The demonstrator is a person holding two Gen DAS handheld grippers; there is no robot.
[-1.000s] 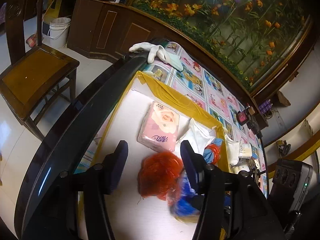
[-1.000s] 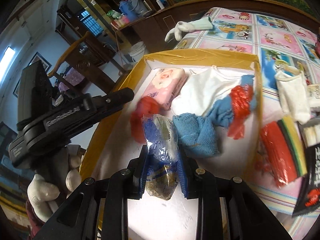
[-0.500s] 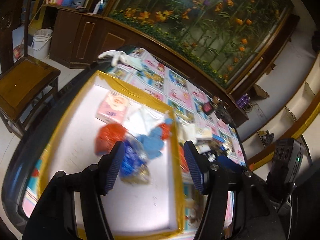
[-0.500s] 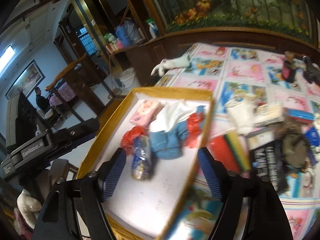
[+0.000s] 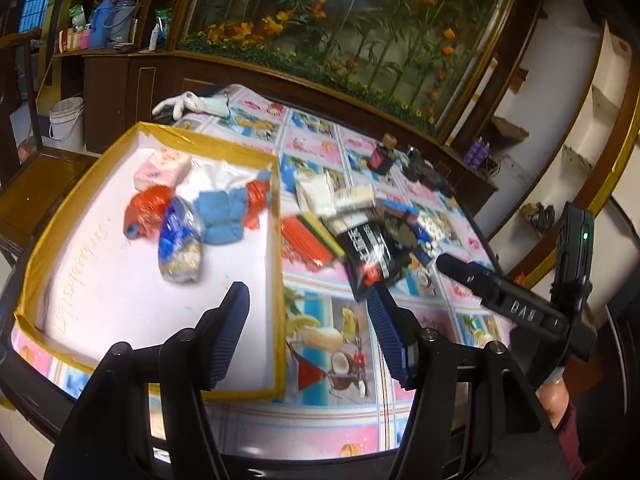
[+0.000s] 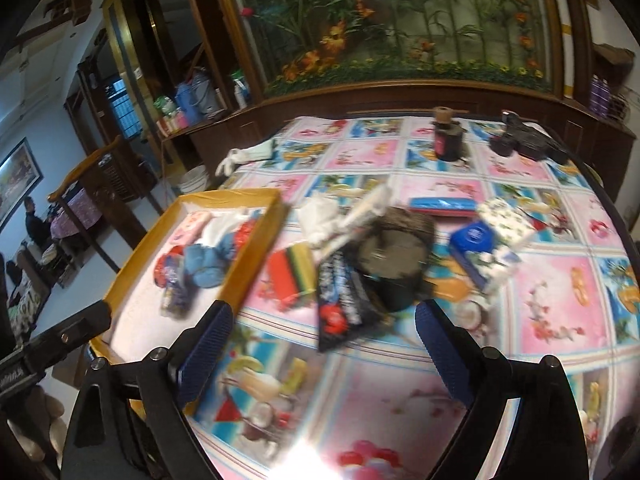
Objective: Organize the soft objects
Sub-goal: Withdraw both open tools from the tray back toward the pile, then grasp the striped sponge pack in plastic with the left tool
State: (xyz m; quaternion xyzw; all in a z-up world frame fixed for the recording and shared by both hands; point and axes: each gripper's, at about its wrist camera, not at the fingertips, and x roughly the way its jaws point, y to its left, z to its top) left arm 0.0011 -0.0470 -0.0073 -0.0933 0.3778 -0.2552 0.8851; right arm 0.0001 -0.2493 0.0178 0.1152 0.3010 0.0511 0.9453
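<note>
A yellow-rimmed tray (image 5: 280,264) (image 6: 256,256) holds a pink tissue pack (image 5: 162,166), a red mesh ball (image 5: 148,206), a blue cloth (image 5: 220,216) (image 6: 206,266), white cloth (image 5: 218,172) and a blue plastic bag (image 5: 178,246) (image 6: 176,292). Right of the tray lie a red-green sponge pack (image 5: 310,236) (image 6: 290,274), a black packet (image 5: 370,250) (image 6: 338,300) and white cloth (image 5: 316,194) (image 6: 322,218). My left gripper (image 5: 308,320) is open and empty above the tray's right rim. My right gripper (image 6: 324,354) is open and empty above the tablecloth.
A grey round thing (image 6: 394,260), blue boxes (image 6: 474,240), a dark bottle (image 6: 448,138) and black gear (image 6: 524,140) sit on the patterned tablecloth. A white glove (image 5: 188,104) lies at the far corner. A wooden chair (image 5: 36,184) stands left of the table.
My right gripper let go of the blue plastic bag in the tray, opened and pulled back over the tablecloth. My left gripper also drew back and rose, staying open.
</note>
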